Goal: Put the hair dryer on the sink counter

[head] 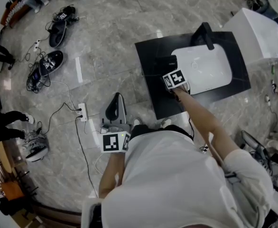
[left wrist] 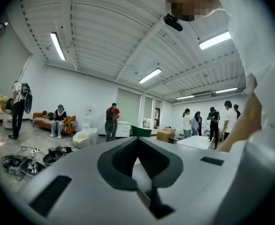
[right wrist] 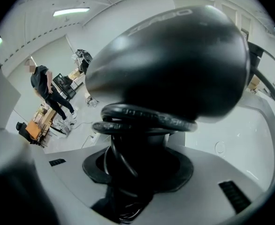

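The right hand-held gripper (right wrist: 135, 179) clamps the hair dryer (right wrist: 170, 64) by its cord-wrapped handle (jaws fairly wide), over the dark surface (head: 151, 51) at nine o'clock of the basin (head: 205, 70). On release the loose cord may snag and drag the dryer off.

Operator's clothing: I note a white short-sleeved T-shirt (head: 177, 179) filling the head view from four to seven o'clock. Dark legwear (head: 160, 129) shows as a narrow band above it, with two white shoe tips (head: 137, 122) just beyond.

The left gripper (left wrist: 138, 165) has a pale grey moulded shell and jaws lined with matt black padding. In its own view I see one dark rectangular slot (left wrist: 53, 196) at eight o'clock and a smaller one at three o'clock. Its marker cube (head: 114, 142) is white with black square patterns.

The right gripper (right wrist: 137, 168) has the same grey shell, black jaw lining and dark slots at four and nine o'clock. Its cube carries like markings.
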The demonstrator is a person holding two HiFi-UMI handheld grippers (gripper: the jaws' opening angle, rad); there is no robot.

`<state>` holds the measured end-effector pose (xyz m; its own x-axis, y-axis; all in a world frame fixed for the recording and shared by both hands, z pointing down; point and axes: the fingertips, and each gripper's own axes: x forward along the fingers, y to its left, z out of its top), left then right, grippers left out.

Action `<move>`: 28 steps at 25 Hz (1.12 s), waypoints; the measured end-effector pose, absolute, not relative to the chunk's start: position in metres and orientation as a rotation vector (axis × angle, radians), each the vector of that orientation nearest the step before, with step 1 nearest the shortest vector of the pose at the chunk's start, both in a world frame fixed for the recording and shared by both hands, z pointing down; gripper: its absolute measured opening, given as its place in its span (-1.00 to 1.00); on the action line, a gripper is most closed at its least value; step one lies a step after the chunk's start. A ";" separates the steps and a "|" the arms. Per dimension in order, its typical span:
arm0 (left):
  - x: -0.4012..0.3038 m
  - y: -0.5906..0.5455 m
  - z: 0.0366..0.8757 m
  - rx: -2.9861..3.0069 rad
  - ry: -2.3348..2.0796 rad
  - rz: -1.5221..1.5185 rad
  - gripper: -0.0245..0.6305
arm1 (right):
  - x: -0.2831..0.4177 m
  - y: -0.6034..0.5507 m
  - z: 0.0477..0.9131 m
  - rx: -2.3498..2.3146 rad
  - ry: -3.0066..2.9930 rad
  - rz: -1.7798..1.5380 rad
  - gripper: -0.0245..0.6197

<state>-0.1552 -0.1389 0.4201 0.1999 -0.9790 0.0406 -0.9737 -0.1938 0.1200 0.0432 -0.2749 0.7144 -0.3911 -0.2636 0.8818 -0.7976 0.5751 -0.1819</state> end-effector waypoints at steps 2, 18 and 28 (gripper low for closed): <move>-0.157 -0.138 0.421 2.333 -1.915 -0.064 -0.92 | 0.045 -0.275 0.718 0.857 -1.921 0.777 -0.32; -0.169 -0.138 0.431 2.296 -1.931 -0.048 -0.92 | 0.049 -0.280 0.734 0.862 -1.841 0.874 -0.32; -0.172 -0.140 0.433 2.303 -1.914 -0.088 -0.92 | 0.048 -0.278 0.735 0.877 -1.747 0.811 -0.29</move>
<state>-0.1715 -0.1400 0.4328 0.1863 -0.9813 0.0481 -0.9728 -0.1774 0.1491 0.0478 -0.2783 0.7354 -0.2577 -0.1919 0.9470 -0.8472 0.5162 -0.1259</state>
